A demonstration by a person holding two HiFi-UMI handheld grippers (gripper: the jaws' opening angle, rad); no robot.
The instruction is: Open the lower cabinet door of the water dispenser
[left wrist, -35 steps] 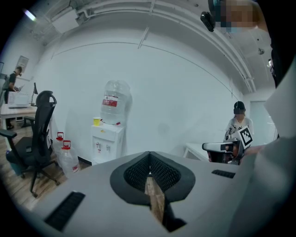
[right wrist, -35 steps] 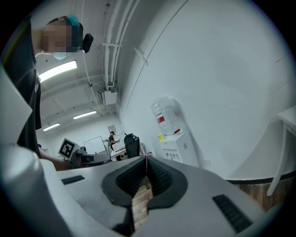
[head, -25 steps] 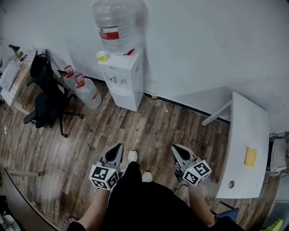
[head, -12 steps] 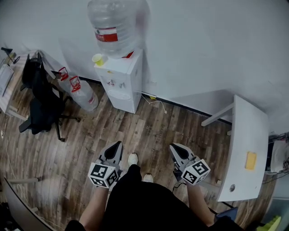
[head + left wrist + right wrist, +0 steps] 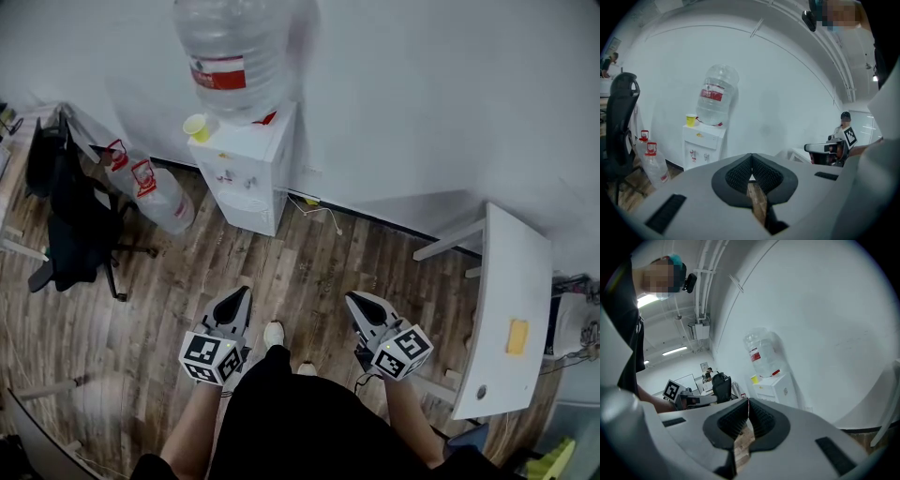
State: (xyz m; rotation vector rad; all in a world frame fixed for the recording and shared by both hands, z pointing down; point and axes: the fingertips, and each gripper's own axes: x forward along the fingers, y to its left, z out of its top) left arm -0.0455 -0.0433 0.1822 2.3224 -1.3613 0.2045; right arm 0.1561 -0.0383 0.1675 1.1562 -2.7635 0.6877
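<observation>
The white water dispenser (image 5: pixel 246 167) stands against the far wall with a large clear bottle (image 5: pixel 232 56) on top and a yellow cup (image 5: pixel 196 126) on its left corner. Its lower cabinet door (image 5: pixel 242 208) is closed. It also shows in the left gripper view as the dispenser (image 5: pixel 702 146) and in the right gripper view as the dispenser (image 5: pixel 776 389). My left gripper (image 5: pixel 243 295) and right gripper (image 5: pixel 354 300) are held low over the wooden floor, well short of the dispenser. Both are shut with nothing between the jaws.
Two spare water jugs (image 5: pixel 155 194) stand left of the dispenser. A black office chair (image 5: pixel 70 225) sits further left. A white table (image 5: pixel 506 309) with a yellow sponge (image 5: pixel 517 336) is at the right. A cable (image 5: pixel 323 211) lies by the wall. Another person (image 5: pixel 843 126) is in the room.
Both grippers and my body have moved forward toward the dispenser. The dispenser, chair and jugs now appear nearer and shifted left in the head view. The jaws stayed shut.
</observation>
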